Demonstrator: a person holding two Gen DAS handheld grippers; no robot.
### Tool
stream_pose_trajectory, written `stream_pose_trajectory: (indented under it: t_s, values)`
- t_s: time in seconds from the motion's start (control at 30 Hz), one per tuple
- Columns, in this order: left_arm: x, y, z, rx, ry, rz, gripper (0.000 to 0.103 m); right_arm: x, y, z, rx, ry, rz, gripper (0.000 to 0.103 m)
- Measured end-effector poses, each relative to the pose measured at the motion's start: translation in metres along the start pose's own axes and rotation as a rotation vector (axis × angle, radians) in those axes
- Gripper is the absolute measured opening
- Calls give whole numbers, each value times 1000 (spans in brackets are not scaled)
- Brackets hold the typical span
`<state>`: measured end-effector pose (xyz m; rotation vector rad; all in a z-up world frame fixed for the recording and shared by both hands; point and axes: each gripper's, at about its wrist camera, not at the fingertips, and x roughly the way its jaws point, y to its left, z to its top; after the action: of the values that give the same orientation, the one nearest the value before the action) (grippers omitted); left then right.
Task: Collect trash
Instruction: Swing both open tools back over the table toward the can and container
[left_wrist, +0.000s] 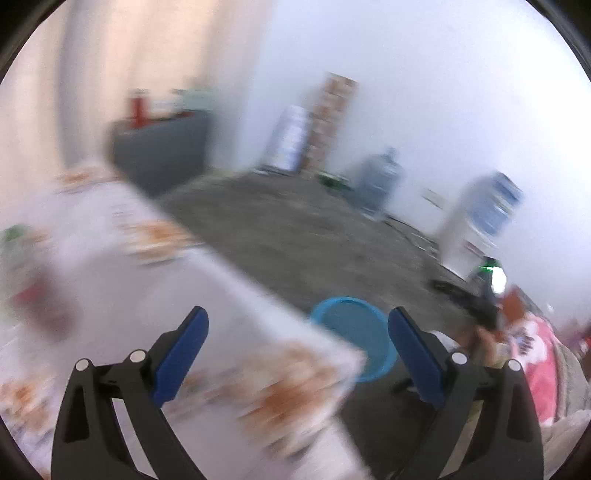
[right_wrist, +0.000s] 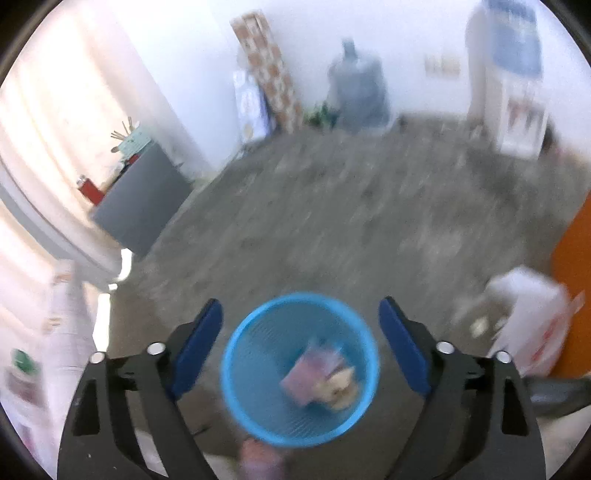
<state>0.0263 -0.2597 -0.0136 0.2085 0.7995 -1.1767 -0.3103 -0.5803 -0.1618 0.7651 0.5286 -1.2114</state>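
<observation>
The right hand-held gripper (right_wrist: 300, 332) is seen with its blue pads spread wide apart and nothing gripped between them. Below it, on the grey floor (right_wrist: 332, 206), a blue mesh wastebasket (right_wrist: 258, 406) stands upright. Inside the wastebasket, a pinkish wrapper (right_wrist: 306, 373) and a pale crumpled piece (right_wrist: 341, 386) are lying against its right side; their details are blurred.

The left hand-held gripper (left_wrist: 298, 339) is likewise held wide apart and empty. Under its left pad a tabletop (left_wrist: 122, 295) covered with a white cloth bearing orange prints is seen, its corner reaching between the pads. The wastebasket (left_wrist: 354, 332) is partly hidden behind that corner, just inside the right pad.

A dark cabinet (right_wrist: 144, 206) is placed by the curtain, and a white bag (right_wrist: 532, 317) lies right of the wastebasket
</observation>
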Motion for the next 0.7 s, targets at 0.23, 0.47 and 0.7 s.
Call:
stream_pose_trajectory:
  t_s: [0.23,0.47,0.7]
  values:
    - [-96,90,-63,-247,-194,230,98,-20,60,-7,-183,-80,-121,90]
    - [-131,134,-92,-201,-275,384,98,-100,191,-22,-370,-218,30,95]
    - [-126,170,-106,-201,-223,381,98,-148,308,-68,-531,-170,225,95]
